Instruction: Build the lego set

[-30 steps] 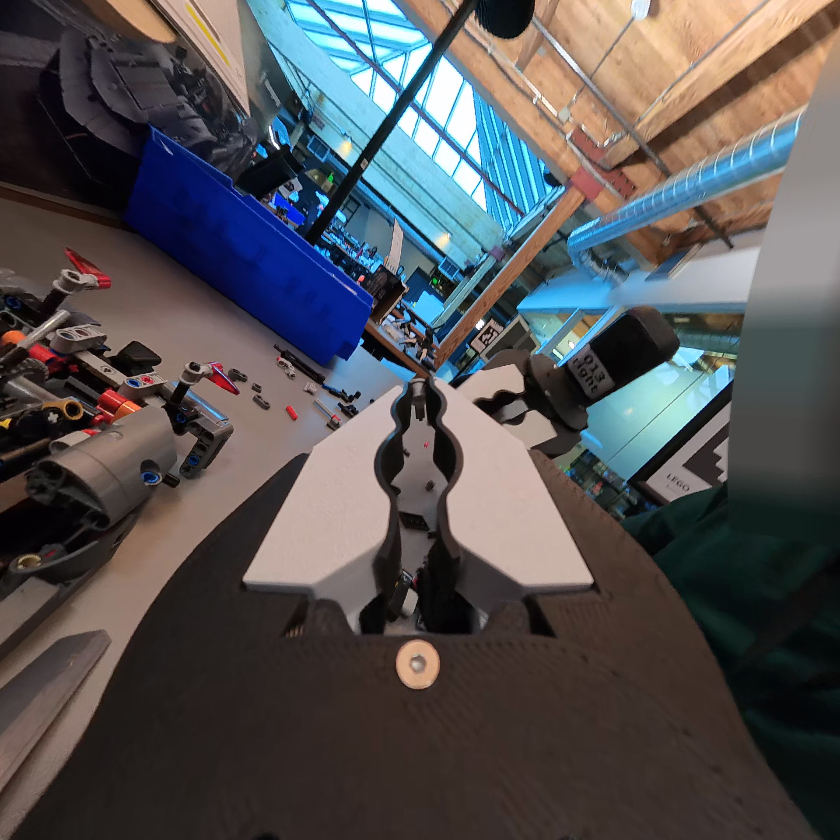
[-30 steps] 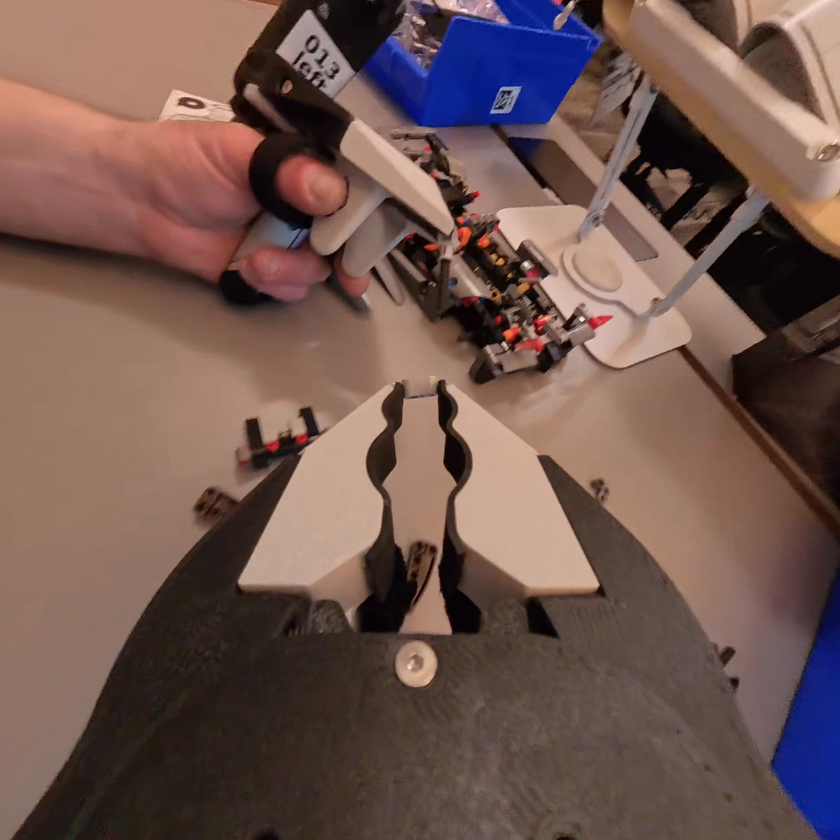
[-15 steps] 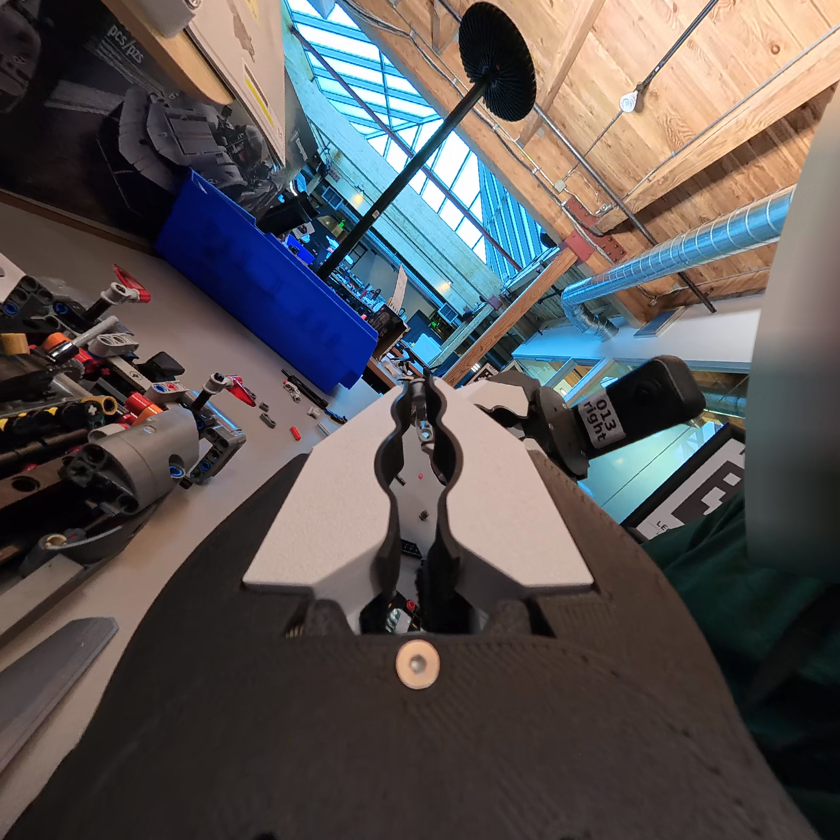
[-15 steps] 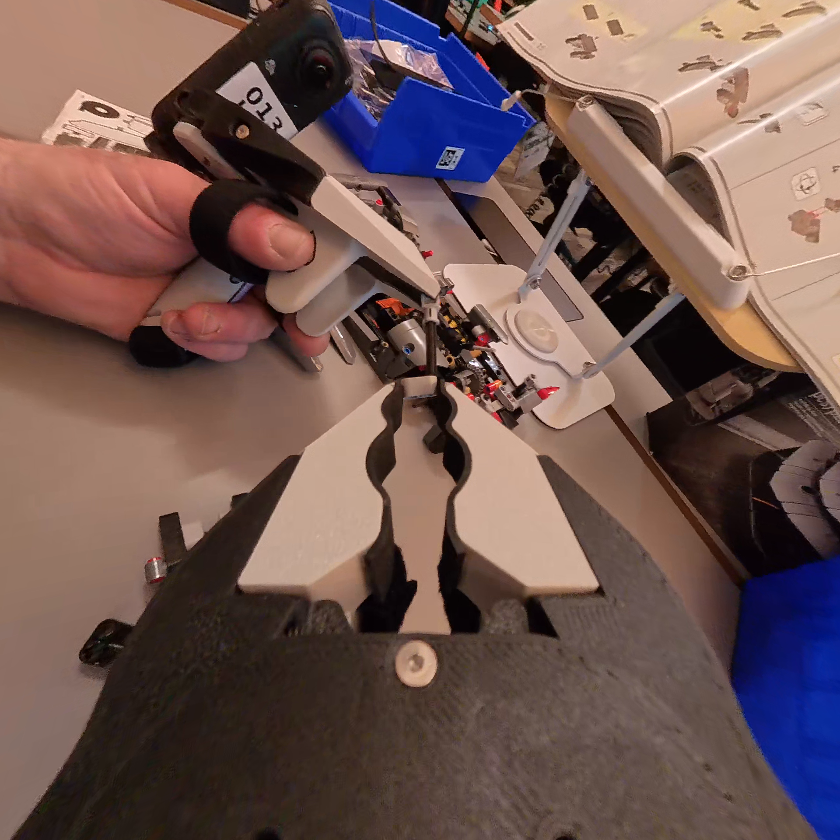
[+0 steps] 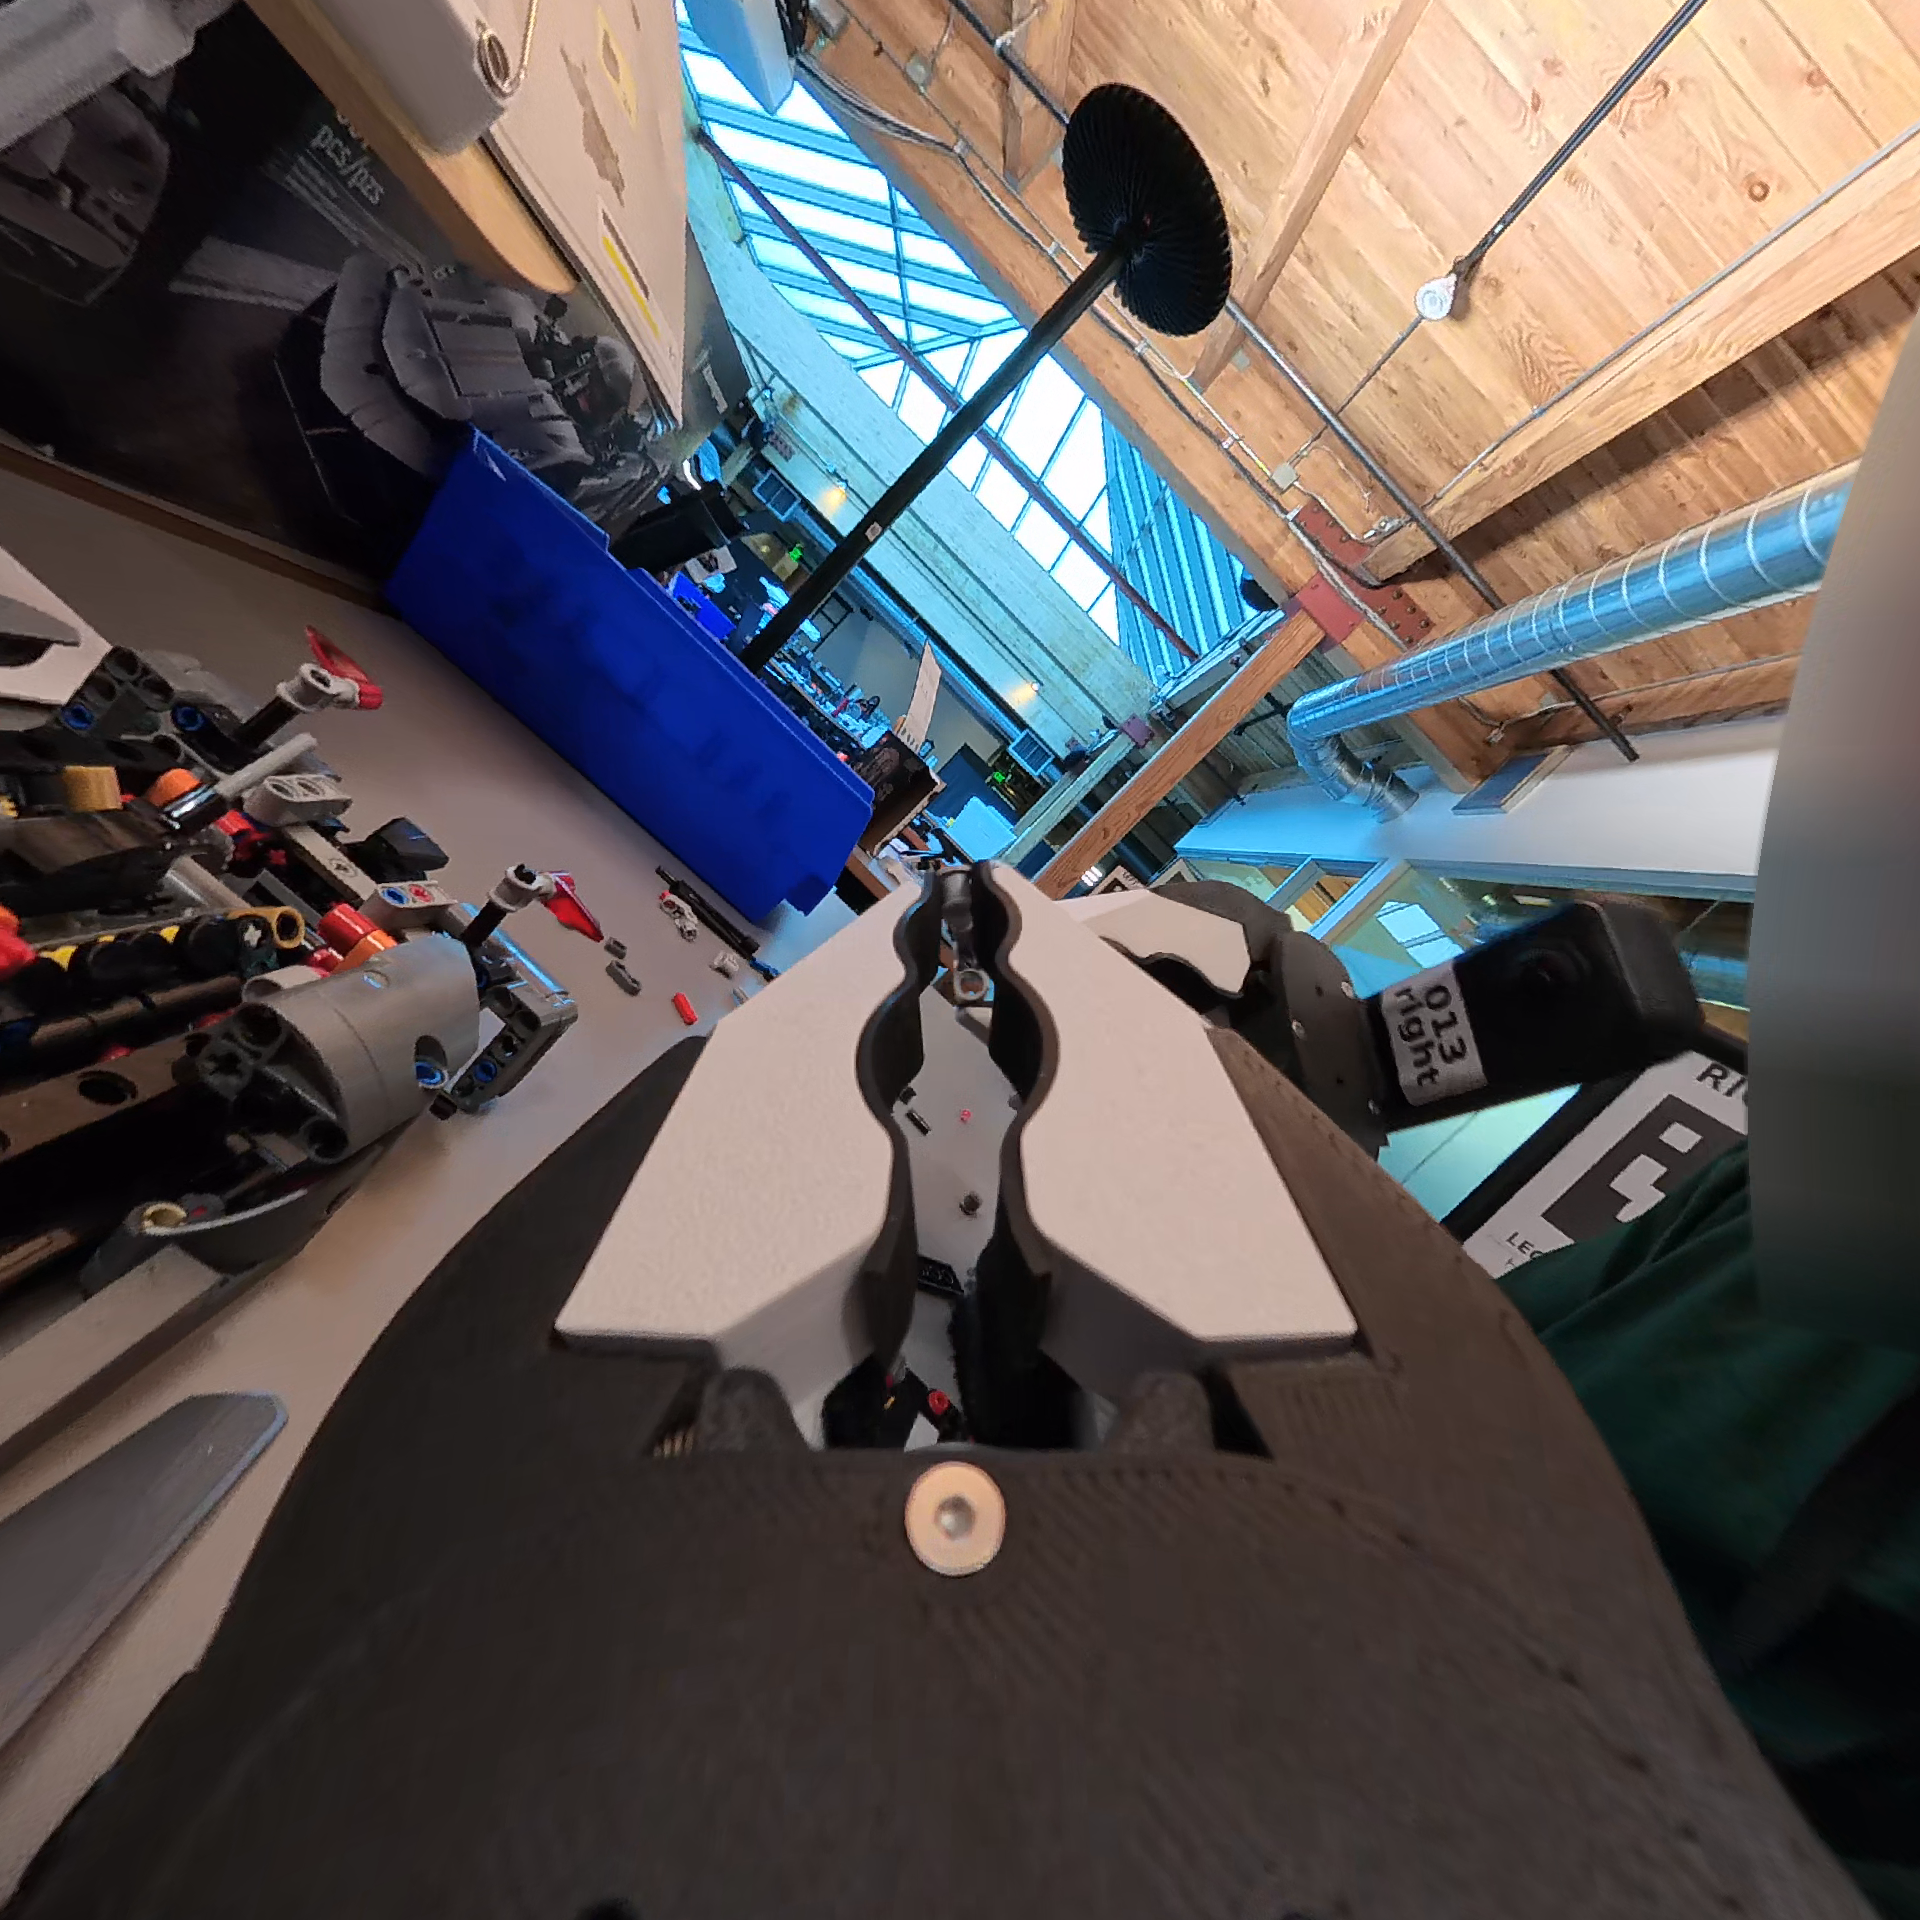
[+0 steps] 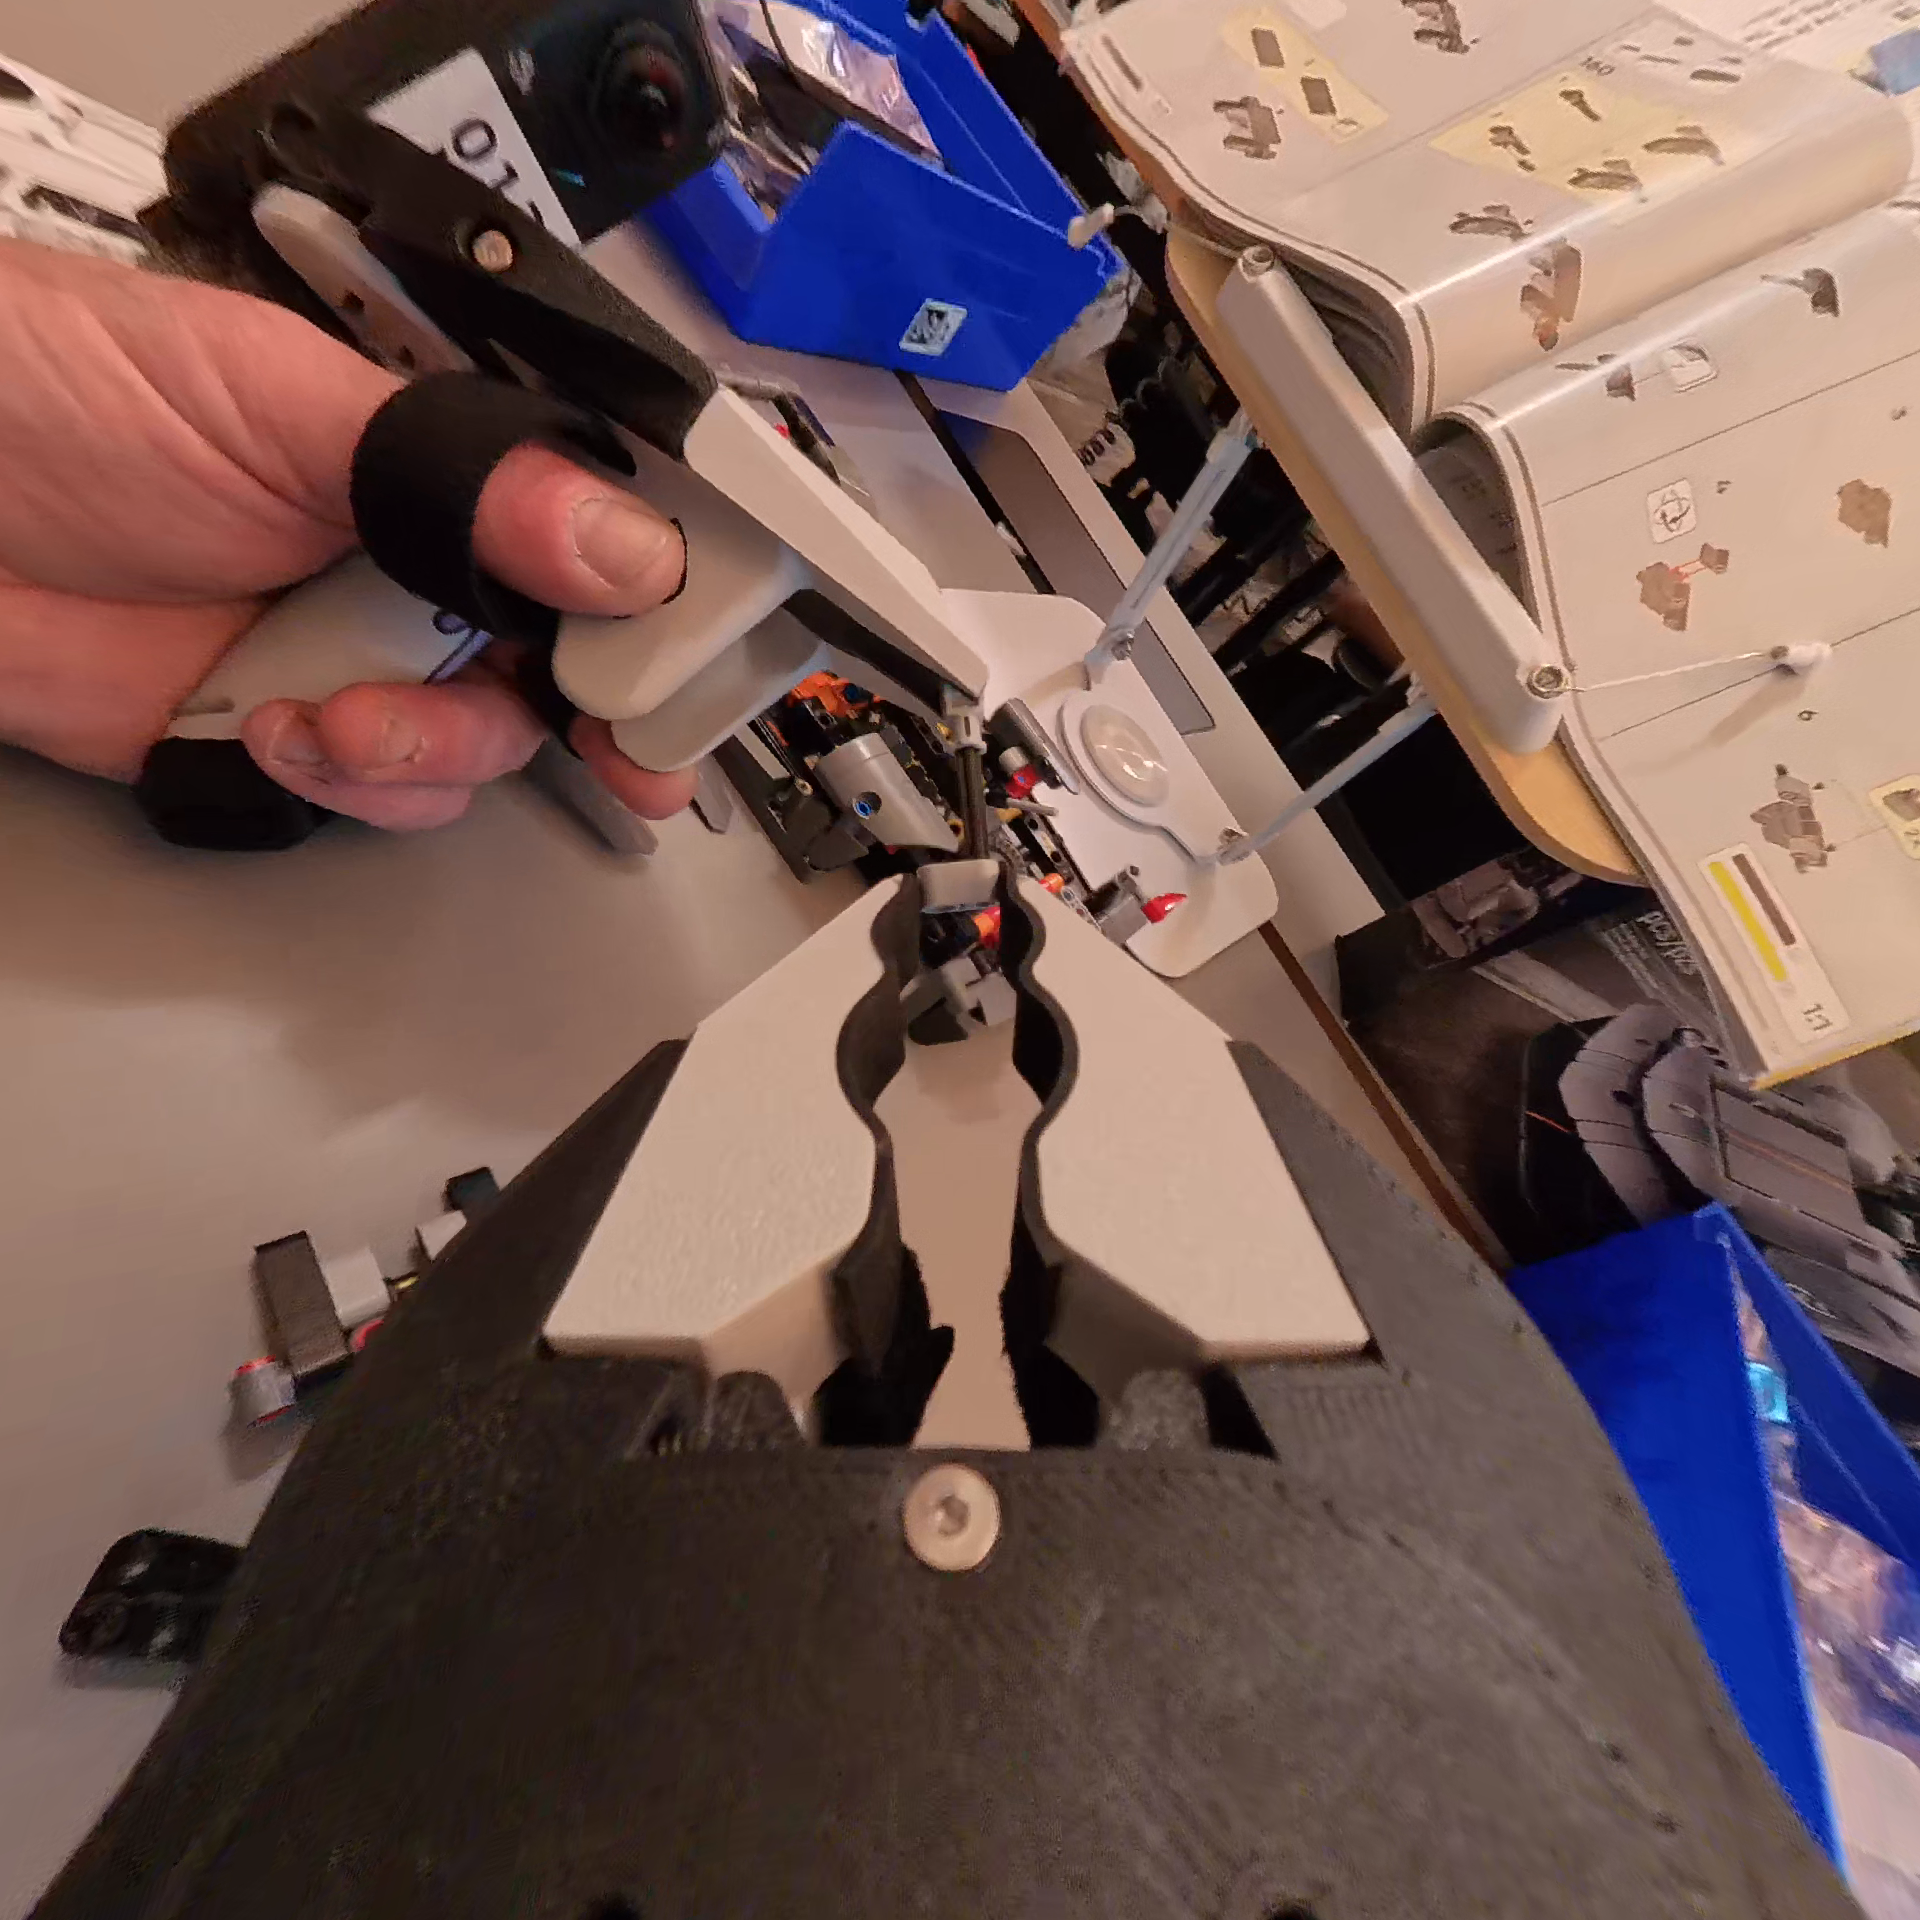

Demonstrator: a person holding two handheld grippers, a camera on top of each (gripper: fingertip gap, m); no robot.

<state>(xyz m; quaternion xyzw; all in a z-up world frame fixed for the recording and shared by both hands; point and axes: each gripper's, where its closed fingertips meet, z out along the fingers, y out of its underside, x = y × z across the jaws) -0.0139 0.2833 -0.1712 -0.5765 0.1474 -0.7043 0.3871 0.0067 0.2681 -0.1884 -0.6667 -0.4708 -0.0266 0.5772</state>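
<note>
My left gripper [image 5: 958, 894] is shut on a thin black axle [image 5: 964, 940] with a grey end. In the right wrist view that gripper [image 6: 961, 694], held by a hand [image 6: 187, 520], points down with the axle [image 6: 971, 795] hanging from its tips. My right gripper [image 6: 961, 888] is shut on a small light grey connector [image 6: 956, 886]. The axle's lower end meets this connector. Both are held above the table. The partly built lego model [image 5: 260, 997] lies at the left, and shows behind the tips in the right wrist view [image 6: 868, 795].
A blue bin [image 5: 623, 707] stands behind the model, with loose small parts [image 5: 681, 940] near it. An open instruction booklet [image 6: 1662, 416] rests on a stand with a white base [image 6: 1153, 810]. Blue bins [image 6: 904, 260] [image 6: 1683, 1455] stand far and right. Loose pieces [image 6: 301, 1320] lie near left. Less than 4 cm separates the two grippers' tips.
Both grippers have risen and come together. The right gripper brought the grey connector up from the table to the lower end of the axle held in the left gripper.
</note>
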